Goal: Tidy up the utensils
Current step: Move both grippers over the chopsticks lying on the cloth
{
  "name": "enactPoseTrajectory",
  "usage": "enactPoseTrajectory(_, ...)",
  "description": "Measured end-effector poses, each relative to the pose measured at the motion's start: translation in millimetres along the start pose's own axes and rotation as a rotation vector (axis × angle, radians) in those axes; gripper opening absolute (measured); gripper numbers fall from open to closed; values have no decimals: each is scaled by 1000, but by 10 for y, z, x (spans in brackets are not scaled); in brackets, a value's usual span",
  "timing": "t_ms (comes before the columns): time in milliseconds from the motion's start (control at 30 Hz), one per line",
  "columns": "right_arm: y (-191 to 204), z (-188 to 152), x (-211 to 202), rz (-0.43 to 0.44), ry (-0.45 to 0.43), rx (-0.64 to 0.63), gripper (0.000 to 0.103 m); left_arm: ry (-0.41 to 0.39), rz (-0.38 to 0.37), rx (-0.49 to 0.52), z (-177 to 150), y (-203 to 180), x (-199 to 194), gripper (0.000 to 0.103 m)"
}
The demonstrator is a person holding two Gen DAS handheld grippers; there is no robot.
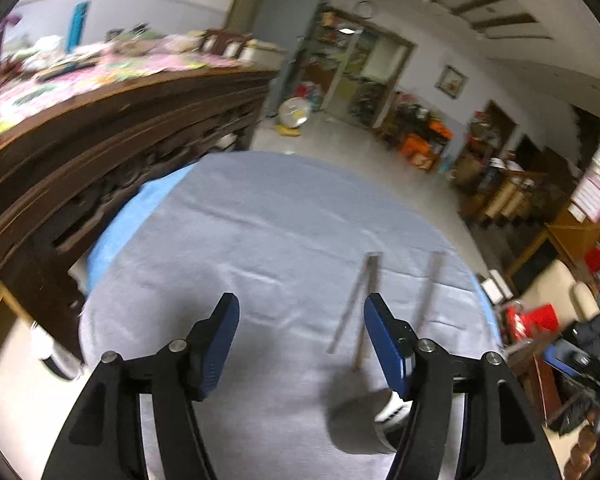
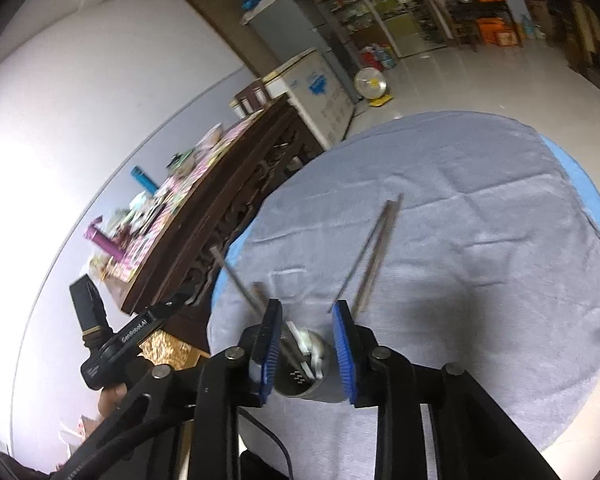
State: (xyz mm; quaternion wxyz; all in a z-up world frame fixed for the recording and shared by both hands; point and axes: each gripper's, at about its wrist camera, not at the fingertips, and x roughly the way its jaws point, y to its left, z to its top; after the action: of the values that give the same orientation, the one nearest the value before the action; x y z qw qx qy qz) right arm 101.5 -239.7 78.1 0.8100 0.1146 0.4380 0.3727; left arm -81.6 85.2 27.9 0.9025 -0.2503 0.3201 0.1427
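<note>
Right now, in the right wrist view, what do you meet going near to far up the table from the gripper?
Right gripper → metal holder with utensils in it → loose chopsticks on the grey cloth → cloth's far edge → floor fan.

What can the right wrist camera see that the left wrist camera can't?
Only the right wrist view shows inside the metal utensil holder, with utensils standing in it, and the left gripper from the side. Only the left wrist view shows the red bin and the framed picture on the wall. Both show the chopsticks lying on the grey cloth, the dark wooden sideboard, and open jaws: left gripper, right gripper.
</note>
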Motion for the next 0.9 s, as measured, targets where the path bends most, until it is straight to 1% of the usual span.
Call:
enactPoseTrajectory(100,-315,-10,23,-43,18,69,31,63,79,3,-15,97,217,66)
enactPoseTrajectory(167,-500,-22,93,-68,41,106,31,106,105,12,-48,125,345,66)
enactPoseTrajectory(233,-687,-45,201,-95,81,140,31,146,122,27,-91,131,483,66)
enactPoseTrajectory(400,-1046,-92,510,-132,169,196,31,199,136,61,-150,123,699,66)
enactPoseTrajectory(600,-1255,-54,800,-158,237,208,31,236,150,88,-171,75,899,66)
enactPoseTrajectory(733,-1322,63,1013,-163,283,209,31,268,157,104,-192,67,1062,66)
enactPoseTrajectory(900,-1357,317,1416,-172,366,192,31,311,165,99,-229,119,1257,66)
